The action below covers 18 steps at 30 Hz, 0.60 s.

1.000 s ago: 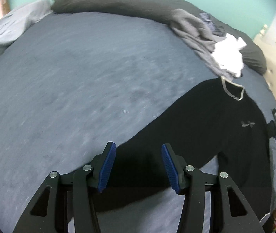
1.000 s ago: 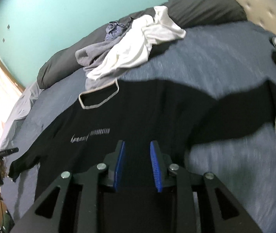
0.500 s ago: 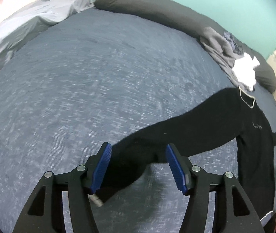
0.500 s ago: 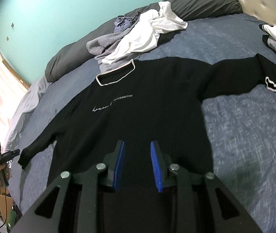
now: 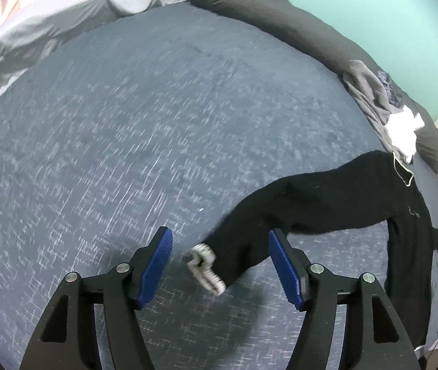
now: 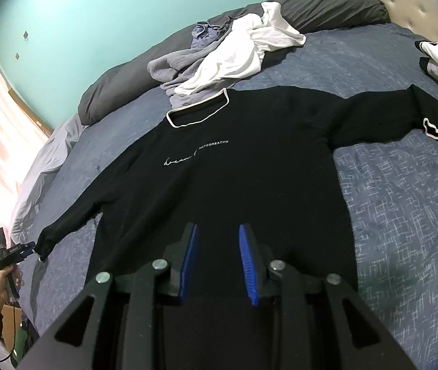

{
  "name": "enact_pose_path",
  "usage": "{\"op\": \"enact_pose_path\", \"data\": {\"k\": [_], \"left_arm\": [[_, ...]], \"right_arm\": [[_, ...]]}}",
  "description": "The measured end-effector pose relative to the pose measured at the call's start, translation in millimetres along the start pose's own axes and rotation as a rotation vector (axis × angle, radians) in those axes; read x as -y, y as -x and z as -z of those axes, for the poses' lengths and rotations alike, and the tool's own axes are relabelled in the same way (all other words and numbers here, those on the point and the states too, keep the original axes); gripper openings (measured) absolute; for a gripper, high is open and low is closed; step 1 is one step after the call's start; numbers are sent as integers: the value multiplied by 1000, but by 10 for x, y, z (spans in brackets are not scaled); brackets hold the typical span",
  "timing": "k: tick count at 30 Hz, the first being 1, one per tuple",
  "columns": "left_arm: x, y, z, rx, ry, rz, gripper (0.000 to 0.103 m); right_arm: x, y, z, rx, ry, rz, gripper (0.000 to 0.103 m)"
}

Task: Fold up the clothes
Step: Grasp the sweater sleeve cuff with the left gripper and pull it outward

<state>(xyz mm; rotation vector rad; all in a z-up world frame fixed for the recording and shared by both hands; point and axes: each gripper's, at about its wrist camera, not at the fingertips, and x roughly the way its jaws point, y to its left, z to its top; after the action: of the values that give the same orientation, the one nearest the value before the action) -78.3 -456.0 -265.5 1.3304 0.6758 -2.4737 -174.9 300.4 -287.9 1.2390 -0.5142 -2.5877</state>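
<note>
Left gripper (image 5: 219, 265) now spread at sleeve cuff (image 5: 206, 265); black sweater (image 6: 234, 178) flat

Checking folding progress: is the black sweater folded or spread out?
Spread out: the black sweater lies flat on the bed, both sleeves stretched sideways.

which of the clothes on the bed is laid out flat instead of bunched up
The black sweatshirt with white script on the chest: it lies spread flat, both sleeves out. The white garment and grey garment behind its collar are crumpled in a heap.
</note>
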Motion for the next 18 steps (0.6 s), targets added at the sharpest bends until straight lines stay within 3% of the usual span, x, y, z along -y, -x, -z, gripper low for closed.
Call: {"op": "enact_pose_path", "data": {"k": [2, 3, 4, 10, 14, 18], "left_arm": [[-48, -36, 25, -10, 8, 20, 59], [-65, -42, 25, -12, 12, 23, 30], [-83, -48, 26, -13, 17, 27, 8], [-80, 114, -153, 17, -8, 57, 4], [-192, 253, -411, 51, 42, 91, 4], [-335, 140, -594, 18, 98, 80, 4]], "right_arm": [[-11, 0, 7, -4, 0, 1, 28], [-14, 2, 10, -4, -1, 2, 28], [-17, 3, 13, -5, -2, 2, 28], [-9, -24, 36, -15, 1, 9, 28], [-2, -53, 57, -21, -5, 7, 28], [-26, -71, 70, -22, 3, 6, 28]]}}
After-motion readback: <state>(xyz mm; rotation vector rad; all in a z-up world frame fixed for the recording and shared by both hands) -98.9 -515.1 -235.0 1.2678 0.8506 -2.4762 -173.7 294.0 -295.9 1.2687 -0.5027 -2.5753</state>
